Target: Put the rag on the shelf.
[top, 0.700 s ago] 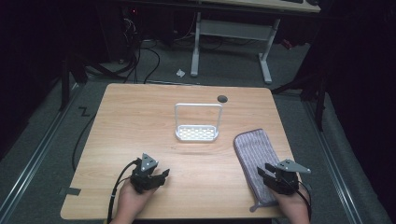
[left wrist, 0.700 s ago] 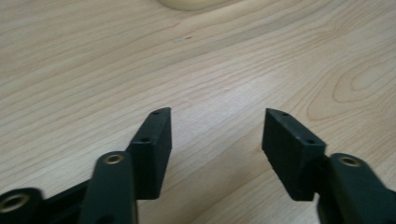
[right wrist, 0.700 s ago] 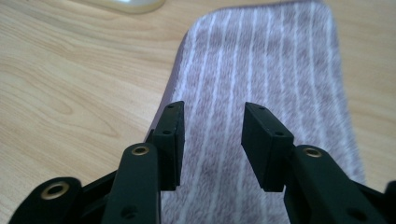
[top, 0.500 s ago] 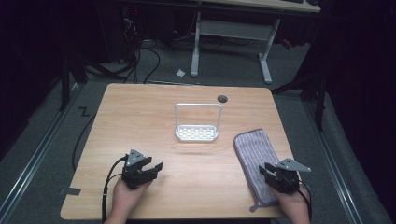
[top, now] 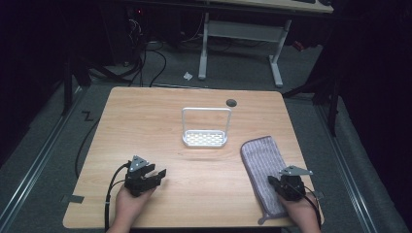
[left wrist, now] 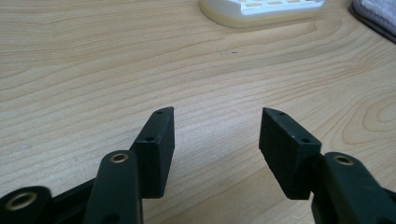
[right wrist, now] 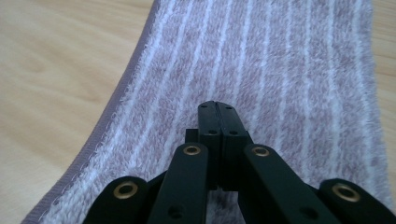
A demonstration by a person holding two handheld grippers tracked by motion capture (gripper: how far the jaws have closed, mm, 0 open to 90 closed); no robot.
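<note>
Lying flat directly under the clenched, empty right hand-held gripper [right wrist: 218,105], striped purple towel [right wrist: 261,60] on table [top: 160,121].

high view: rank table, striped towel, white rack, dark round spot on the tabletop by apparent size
1. Table, by far the largest.
2. Striped towel.
3. White rack: its outline looks only a little smaller than the towel's, so ranks 2 and 3 are close.
4. Dark round spot, smallest.

left tongs [top: 154,175]: on bare table [top: 145,116] | right tongs [top: 286,187]: over towel [top: 262,165]
</note>
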